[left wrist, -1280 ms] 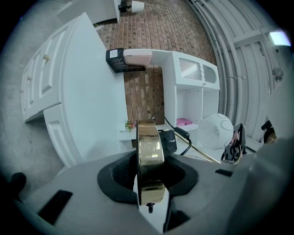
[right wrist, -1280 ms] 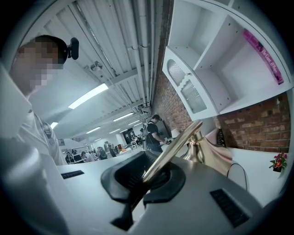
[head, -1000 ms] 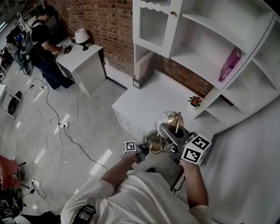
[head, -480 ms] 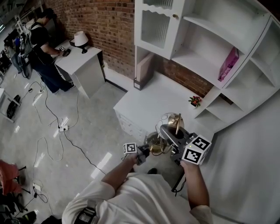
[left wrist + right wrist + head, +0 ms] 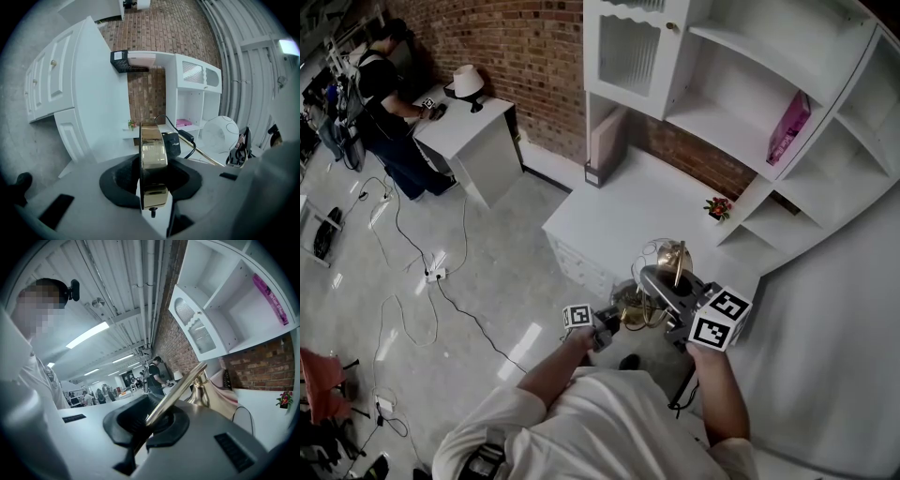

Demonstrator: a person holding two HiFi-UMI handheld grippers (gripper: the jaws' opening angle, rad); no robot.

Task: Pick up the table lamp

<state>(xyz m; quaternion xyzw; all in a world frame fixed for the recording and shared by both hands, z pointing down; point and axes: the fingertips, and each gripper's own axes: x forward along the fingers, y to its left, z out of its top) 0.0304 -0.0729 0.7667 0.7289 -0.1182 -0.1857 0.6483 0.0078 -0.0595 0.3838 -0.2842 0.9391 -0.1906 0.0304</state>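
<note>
A brass table lamp (image 5: pixel 664 274) hangs in the air in front of me, off the white desk (image 5: pixel 619 220). My left gripper (image 5: pixel 614 323) is shut on the rim of its round brass base (image 5: pixel 153 157), which stands edge-on between the pads. In the left gripper view its black plug and cable (image 5: pixel 171 143) and pale globe shade (image 5: pixel 219 134) lie beyond the base. My right gripper (image 5: pixel 664 289) is shut on the slim brass stem (image 5: pixel 176 394), which slants up and right to the brass bell fitting (image 5: pixel 202 391).
A white shelf unit (image 5: pixel 750 94) with a pink book (image 5: pixel 789 127) stands behind the desk, and a small potted flower (image 5: pixel 715 208) sits at its foot. Far left, a person (image 5: pixel 389 94) works at another white table holding a lamp (image 5: pixel 469 82). Cables (image 5: pixel 431 272) trail over the floor.
Both grippers keep the same hold on the lamp. The room has slid slightly in the head view; desk and shelves sit a little differently around the lamp.
</note>
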